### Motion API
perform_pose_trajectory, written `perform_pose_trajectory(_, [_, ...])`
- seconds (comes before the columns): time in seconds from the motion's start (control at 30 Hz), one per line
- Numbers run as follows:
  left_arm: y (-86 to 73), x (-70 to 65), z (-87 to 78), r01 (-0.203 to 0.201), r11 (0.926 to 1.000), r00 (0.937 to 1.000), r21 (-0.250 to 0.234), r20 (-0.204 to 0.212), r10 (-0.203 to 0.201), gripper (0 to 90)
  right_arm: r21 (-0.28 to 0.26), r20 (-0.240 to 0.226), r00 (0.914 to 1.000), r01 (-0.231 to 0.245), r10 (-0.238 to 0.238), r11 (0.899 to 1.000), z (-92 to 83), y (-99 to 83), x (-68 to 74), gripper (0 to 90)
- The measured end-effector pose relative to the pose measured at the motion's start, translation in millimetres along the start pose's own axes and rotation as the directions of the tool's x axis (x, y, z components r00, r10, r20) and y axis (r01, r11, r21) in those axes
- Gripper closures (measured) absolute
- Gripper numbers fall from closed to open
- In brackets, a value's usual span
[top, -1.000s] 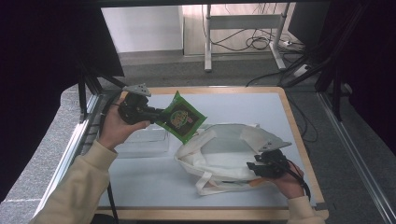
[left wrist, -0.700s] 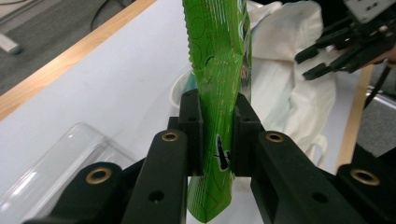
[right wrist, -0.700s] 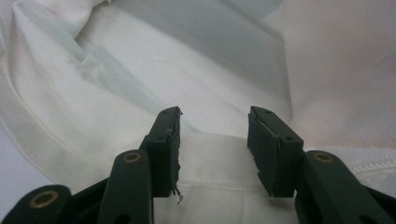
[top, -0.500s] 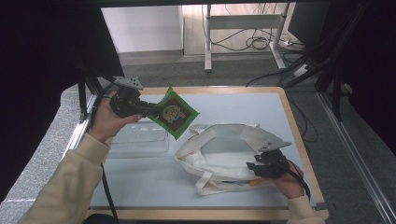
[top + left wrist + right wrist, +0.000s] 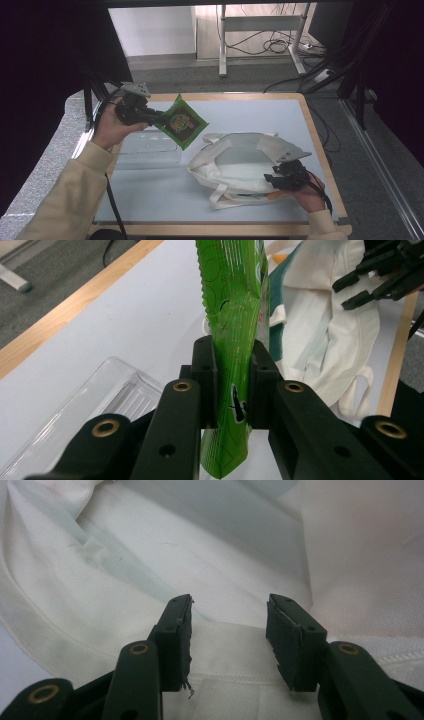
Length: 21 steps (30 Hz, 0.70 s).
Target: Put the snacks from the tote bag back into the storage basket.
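Packaging of bright green foil, a snack packet [image 5: 181,122], is pinched by its edge between the jaws of the left gripper [image 5: 156,118], which is held above the table's left rear part; in the left gripper view the pads are seen pressed flat on both faces of the packet [image 5: 234,340]. A clear plastic tray [image 5: 146,152] is seen lying on the grey table top [image 5: 150,200] just below and in front of that gripper. To the right of the tray a white cloth bag [image 5: 235,165] is spread on the table, its mouth turned toward the packet and its handles trailing at the near side. At the bag's right near edge the right gripper [image 5: 272,177] is held low against the cloth. In the right gripper view its jaws are seen standing apart over the bag's hem [image 5: 230,675], with fabric lying between the pads but not clamped by them.
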<state>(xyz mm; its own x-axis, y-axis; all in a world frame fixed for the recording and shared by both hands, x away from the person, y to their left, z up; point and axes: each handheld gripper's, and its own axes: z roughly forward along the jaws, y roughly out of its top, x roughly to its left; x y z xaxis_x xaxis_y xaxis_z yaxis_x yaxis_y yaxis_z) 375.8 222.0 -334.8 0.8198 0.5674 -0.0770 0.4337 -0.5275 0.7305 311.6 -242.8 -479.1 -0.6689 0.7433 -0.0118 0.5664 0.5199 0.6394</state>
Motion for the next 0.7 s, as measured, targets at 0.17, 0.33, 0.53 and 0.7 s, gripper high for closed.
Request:
perform_pose_trajectory(0.17, [-2.8, 1.4, -1.3, -0.010, 0.9999, 0.9999, 0.008, 0.000, 0.010, 78.5, 0.002, 0.002, 1.0000, 0.001, -0.001, 1.000, 0.3, -0.2, 0.4, 52.5])
perform_pose_trajectory(0.33, [-5.6, 5.9, -0.9, -0.021, 0.9996, 0.9998, 0.021, 0.005, 0.021, 78.4, 0.003, 0.002, 1.0000, 0.000, 0.000, 1.000, 1.0, -0.5, 0.1, 52.4])
perform_pose_trajectory(0.53, [-10.4, 11.5, 0.7, -0.025, 0.9987, 0.9997, 0.046, -0.002, 0.025, 78.5, 0.007, 0.006, 1.0000, 0.002, -0.002, 1.000, 2.2, -1.0, -0.2, 52.3])
perform_pose_trajectory(0.7, [-14.1, 16.3, -0.2, -0.024, 0.9977, 0.9996, 0.064, -0.013, 0.024, 78.5, 0.008, 0.008, 1.0000, 0.003, -0.003, 1.000, 2.2, -1.0, 0.0, 52.3])
